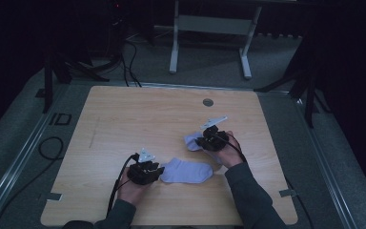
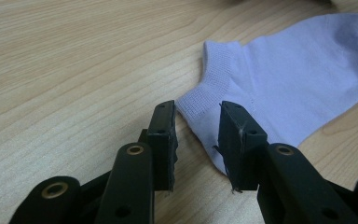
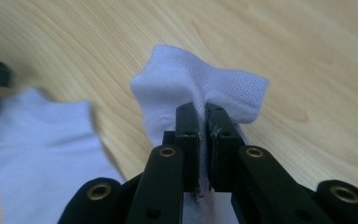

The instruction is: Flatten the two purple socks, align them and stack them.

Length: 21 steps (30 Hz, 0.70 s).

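Near the lower middle of the high view, a lavender ankle sock [image 1: 188, 171] lies flat on the wooden table [image 1: 124, 119], with a second sock [image 1: 193, 141] just up and to the right of it.

Right gripper [image 1: 213, 139]: jaws pinched together on the ribbed cuff of the second sock [image 3: 200, 88] — the right gripper view shows the fabric bunched and folded upward between the pads, part of it raised off the table. The flat sock appears blurred at the left of that view [image 3: 37, 140].

Left gripper [image 1: 157, 170]: jaws about half open and holding nothing. In the left gripper view [image 2: 196, 140] they straddle the cuff corner of the flat sock [image 2: 284, 88], pads clear of the cloth.

Handling: the socks are judged light, soft and limp — no stiffness, so any unsupported part will droop and fold. The knit should not slip between the pads. The best hold is the ribbed cuff edge, where the fabric is doubled and thickest; a shallow pinch there should lift one layer or both. A grip at mid-body risks catching only the top layer.
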Each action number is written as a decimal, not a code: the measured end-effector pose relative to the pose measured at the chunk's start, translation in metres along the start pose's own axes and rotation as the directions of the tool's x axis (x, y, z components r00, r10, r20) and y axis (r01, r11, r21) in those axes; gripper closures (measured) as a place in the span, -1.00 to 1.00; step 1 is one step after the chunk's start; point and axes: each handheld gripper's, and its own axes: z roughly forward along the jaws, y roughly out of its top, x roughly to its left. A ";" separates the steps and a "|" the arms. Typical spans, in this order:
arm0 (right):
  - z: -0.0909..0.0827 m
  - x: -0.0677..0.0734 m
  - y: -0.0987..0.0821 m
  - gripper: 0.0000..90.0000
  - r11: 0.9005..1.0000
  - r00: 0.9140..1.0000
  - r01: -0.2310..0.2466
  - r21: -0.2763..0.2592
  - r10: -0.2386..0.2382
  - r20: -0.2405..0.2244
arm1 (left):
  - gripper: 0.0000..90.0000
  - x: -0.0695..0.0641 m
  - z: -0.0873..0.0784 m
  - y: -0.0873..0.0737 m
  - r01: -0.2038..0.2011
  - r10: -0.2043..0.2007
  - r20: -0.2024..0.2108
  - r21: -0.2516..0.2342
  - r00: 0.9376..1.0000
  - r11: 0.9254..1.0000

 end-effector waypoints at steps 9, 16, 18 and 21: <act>-0.035 0.007 0.002 0.88 0.994 0.999 -0.008 -0.110 0.004 -0.037 | 0.48 -0.001 0.001 0.000 0.002 -0.002 0.001 -0.001 1.000 1.000; -0.058 0.023 0.005 0.87 0.983 0.998 0.016 -0.182 -0.027 -0.058 | 0.48 -0.002 0.001 0.000 -0.001 0.001 0.002 -0.002 1.000 1.000; -0.063 0.028 0.006 0.87 0.981 0.998 0.029 -0.191 -0.041 -0.058 | 0.48 -0.002 0.001 0.000 -0.002 0.002 0.003 -0.002 1.000 1.000; -0.064 0.035 0.004 0.87 0.980 0.996 0.045 -0.194 -0.058 -0.061 | 0.48 -0.002 0.001 -0.001 -0.001 0.001 0.005 0.000 1.000 1.000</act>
